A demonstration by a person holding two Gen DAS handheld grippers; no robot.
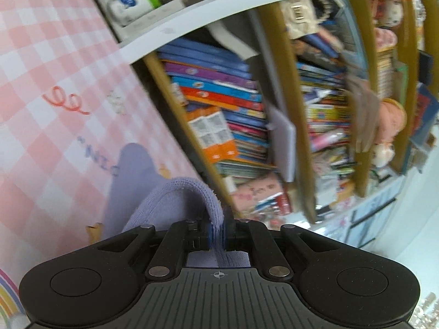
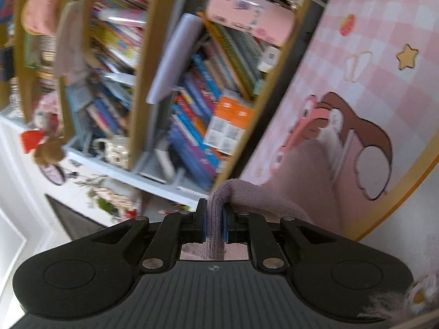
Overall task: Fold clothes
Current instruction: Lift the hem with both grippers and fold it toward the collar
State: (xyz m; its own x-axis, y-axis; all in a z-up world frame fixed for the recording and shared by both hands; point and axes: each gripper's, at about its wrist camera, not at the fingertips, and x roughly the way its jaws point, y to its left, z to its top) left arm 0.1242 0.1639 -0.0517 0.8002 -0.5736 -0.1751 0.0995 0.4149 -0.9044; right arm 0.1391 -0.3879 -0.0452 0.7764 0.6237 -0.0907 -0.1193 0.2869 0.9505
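Note:
My left gripper (image 1: 217, 233) is shut on an edge of a lavender knitted garment (image 1: 175, 200), which arches up out of the jaws and hangs down to the left over the pink checked cloth (image 1: 55, 82). My right gripper (image 2: 214, 224) is shut on another edge of the same garment (image 2: 247, 194), which looks mauve here and droops to the right over the pink cloth (image 2: 370, 63). Both grippers hold the fabric lifted above the surface. The rest of the garment is hidden below the grippers.
A bookshelf (image 1: 247, 109) packed with colourful books stands close behind the pink surface; it also fills the right wrist view (image 2: 192, 96). Plush toys (image 1: 389, 120) sit on its shelves. A white shelf board (image 1: 219, 8) crosses above. The pink cloth has an orange border (image 2: 406, 181).

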